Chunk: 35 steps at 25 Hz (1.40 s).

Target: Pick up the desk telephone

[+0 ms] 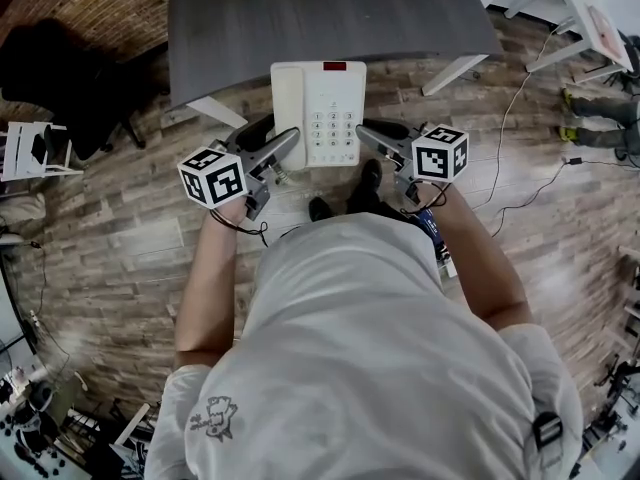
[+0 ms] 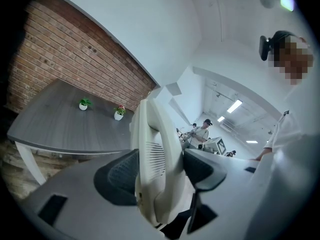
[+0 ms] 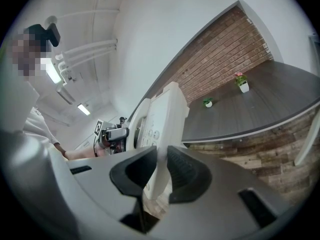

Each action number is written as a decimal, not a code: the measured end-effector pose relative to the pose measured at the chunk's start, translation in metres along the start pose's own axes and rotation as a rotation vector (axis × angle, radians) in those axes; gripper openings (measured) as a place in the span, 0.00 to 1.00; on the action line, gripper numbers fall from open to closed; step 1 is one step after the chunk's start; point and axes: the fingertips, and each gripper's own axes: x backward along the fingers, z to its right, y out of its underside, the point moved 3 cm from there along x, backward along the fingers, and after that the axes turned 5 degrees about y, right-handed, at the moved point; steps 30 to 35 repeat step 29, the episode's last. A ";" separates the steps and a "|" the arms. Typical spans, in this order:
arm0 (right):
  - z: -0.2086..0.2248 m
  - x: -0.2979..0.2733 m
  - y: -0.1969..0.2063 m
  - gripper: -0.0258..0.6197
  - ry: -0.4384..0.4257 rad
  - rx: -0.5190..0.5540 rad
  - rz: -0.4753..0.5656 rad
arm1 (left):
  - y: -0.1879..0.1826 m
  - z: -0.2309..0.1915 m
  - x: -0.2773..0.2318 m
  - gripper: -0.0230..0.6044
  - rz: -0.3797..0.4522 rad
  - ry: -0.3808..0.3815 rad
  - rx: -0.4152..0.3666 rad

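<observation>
Gripping it from both sides, I had the desk telephone [image 1: 318, 113] pinched between the 2 tongs. The left tongs [image 1: 289, 142] were clamped on its handset side, and in the left gripper view the 2 dark pads [image 2: 117, 176] sat tight against the white shell [image 2: 156, 154]. The right tongs [image 1: 364, 135] were shut on the keypad side, with the thin edge of the phone [image 3: 165, 129] squeezed between its jaws. So the phone hung in the air between both tongs, keypad facing up at me, red window at the far end. Beyond the tongs was the grey desk [image 1: 330, 18] with 2 little potted plants [image 2: 84, 104] on it, and a brick wall [image 2: 65, 59] behind that. Wood floor [image 1: 130, 238] was underneath everything.
</observation>
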 end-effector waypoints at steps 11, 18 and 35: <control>-0.012 0.000 0.014 0.15 0.006 -0.002 -0.002 | 0.014 0.004 0.013 0.50 -0.006 0.000 0.009; -0.015 0.002 0.017 0.15 0.012 0.001 -0.003 | 0.018 0.006 0.016 0.50 -0.001 0.001 0.012; -0.013 -0.001 0.014 0.15 0.007 0.004 -0.009 | 0.018 0.002 0.016 0.50 0.005 -0.005 0.021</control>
